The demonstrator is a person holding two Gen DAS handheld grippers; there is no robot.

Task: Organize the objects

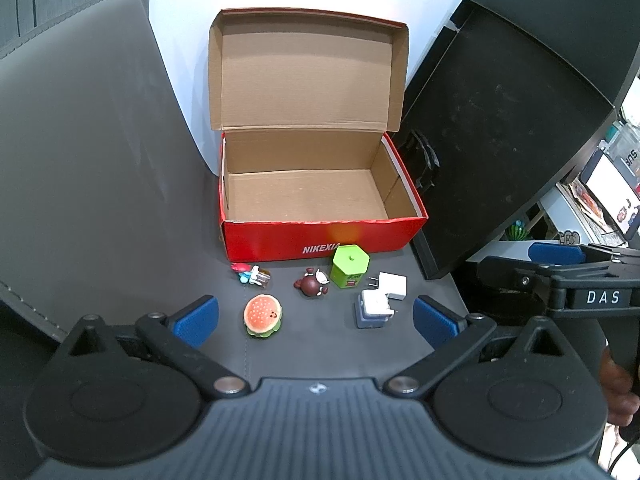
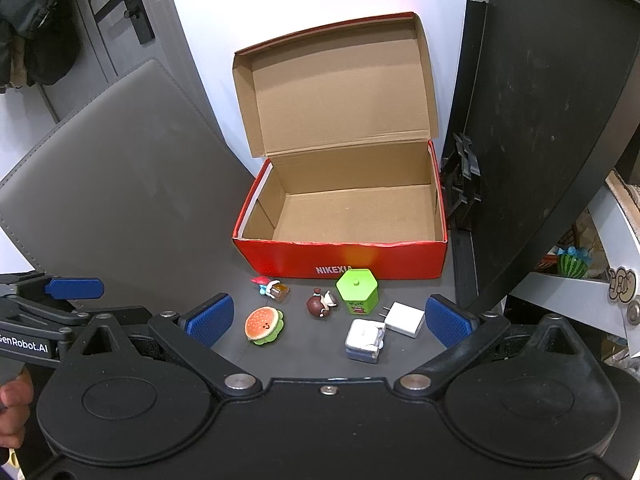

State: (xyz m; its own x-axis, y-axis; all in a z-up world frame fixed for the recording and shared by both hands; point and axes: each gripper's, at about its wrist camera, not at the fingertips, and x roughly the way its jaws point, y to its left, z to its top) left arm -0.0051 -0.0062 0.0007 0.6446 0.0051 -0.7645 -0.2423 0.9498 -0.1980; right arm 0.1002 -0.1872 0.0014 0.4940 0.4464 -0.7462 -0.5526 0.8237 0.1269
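An open red shoebox [image 1: 320,236] [image 2: 344,258] stands empty on a dark grey mat, lid up. In front of it lie a burger toy [image 1: 263,315] [image 2: 264,325], a brown figurine [image 1: 312,283] [image 2: 321,304], a small red-and-teal figurine [image 1: 251,273] [image 2: 272,287], a green hexagonal box [image 1: 349,265] [image 2: 357,291], a white charger [image 1: 392,284] [image 2: 405,319] and a white-and-blue adapter [image 1: 374,308] [image 2: 366,339]. My left gripper [image 1: 316,318] is open and empty above the toys. My right gripper [image 2: 330,320] is open and empty too.
A black monitor back [image 1: 500,140] [image 2: 540,140] leans close at the box's right. A grey pad [image 1: 80,152] [image 2: 120,168] rises at the left. The white wall stands behind the box. A shelf with clutter [image 2: 576,264] lies at the far right.
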